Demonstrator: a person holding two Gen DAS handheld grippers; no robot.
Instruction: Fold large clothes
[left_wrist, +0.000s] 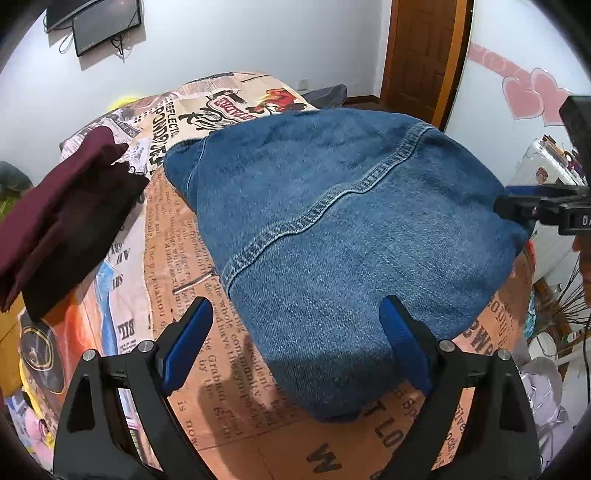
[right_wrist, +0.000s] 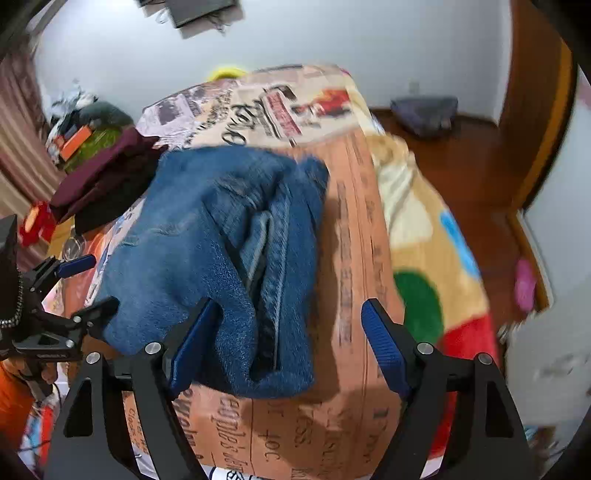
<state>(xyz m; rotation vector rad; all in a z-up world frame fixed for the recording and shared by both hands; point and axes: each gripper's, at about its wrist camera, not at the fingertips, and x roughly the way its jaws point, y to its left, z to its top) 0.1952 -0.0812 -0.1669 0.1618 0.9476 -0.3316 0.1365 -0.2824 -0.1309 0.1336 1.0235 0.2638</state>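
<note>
Folded blue jeans (left_wrist: 332, 236) lie in a thick bundle on a newspaper-print blanket (left_wrist: 207, 354). My left gripper (left_wrist: 295, 332) is open, its blue-padded fingers (left_wrist: 188, 339) straddling the near edge of the jeans without touching them. In the right wrist view the jeans (right_wrist: 221, 258) show their layered folded side. My right gripper (right_wrist: 288, 343) is open, with its left finger (right_wrist: 192, 343) in front of the denim and its right finger over the blanket (right_wrist: 354, 277). The right gripper also shows in the left wrist view (left_wrist: 517, 210) at the jeans' right edge.
A folded maroon garment (left_wrist: 62, 221) lies left of the jeans, also in the right wrist view (right_wrist: 107, 181). A colourful fleece blanket (right_wrist: 436, 266) hangs over the bed's right side. Wooden floor (right_wrist: 472, 173), a door (left_wrist: 421, 55) and cluttered bedside items (right_wrist: 77, 140) surround the bed.
</note>
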